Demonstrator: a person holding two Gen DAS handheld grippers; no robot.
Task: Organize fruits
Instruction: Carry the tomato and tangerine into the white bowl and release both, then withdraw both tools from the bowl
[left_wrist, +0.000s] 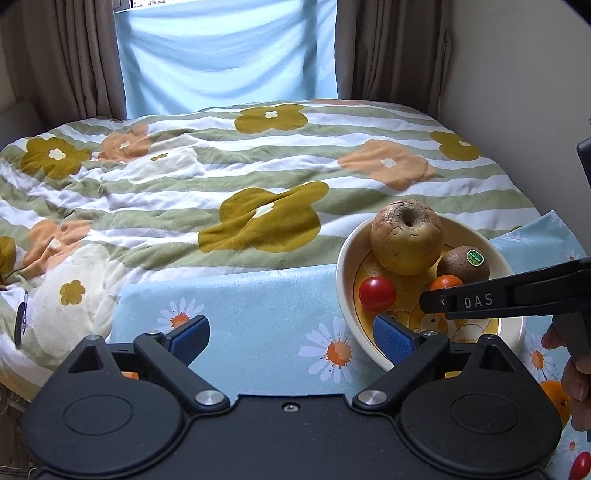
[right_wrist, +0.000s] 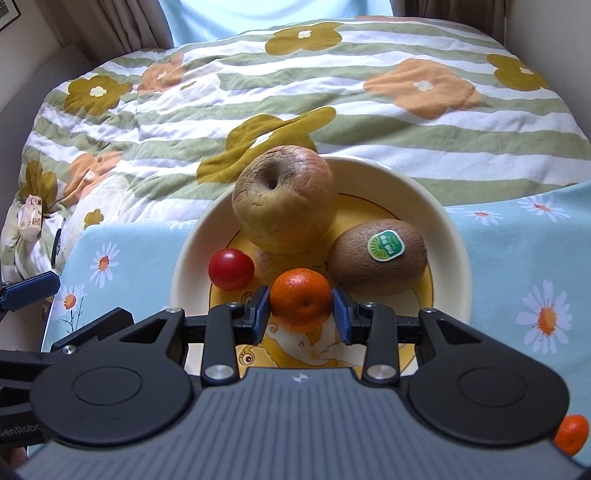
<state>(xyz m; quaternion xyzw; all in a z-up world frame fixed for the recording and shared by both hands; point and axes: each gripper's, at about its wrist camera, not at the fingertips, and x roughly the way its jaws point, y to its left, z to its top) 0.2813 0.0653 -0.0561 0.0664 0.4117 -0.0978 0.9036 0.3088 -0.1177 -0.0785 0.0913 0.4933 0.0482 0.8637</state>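
1. Left wrist view: the left claw (left_wrist: 290, 338) hangs released with nothing between its blue pads, low over the daisy-print cloth (left_wrist: 258, 314) just left of the bowl (left_wrist: 345, 266). I judge it is kept aside so the other hand has room.
2. The bowl is cream with a yellow cartoon floor. It holds a wrinkled apple (left_wrist: 406, 238) at the far side, a kiwi (left_wrist: 463, 264) on the right and a cherry tomato (left_wrist: 376, 293) on the left. The right claw's black arm reaches in from the right across the near rim.
3. Right wrist view: the right claw (right_wrist: 301, 308) is clenched on a mandarin (right_wrist: 301, 299), one pad against each side. It is low over the bowl's near part, close to the tomato and kiwi; whether the mandarin touches the floor I cannot tell.
4. Another mandarin (right_wrist: 572, 434) lies outside the bowl, near right, probably still to be gathered.
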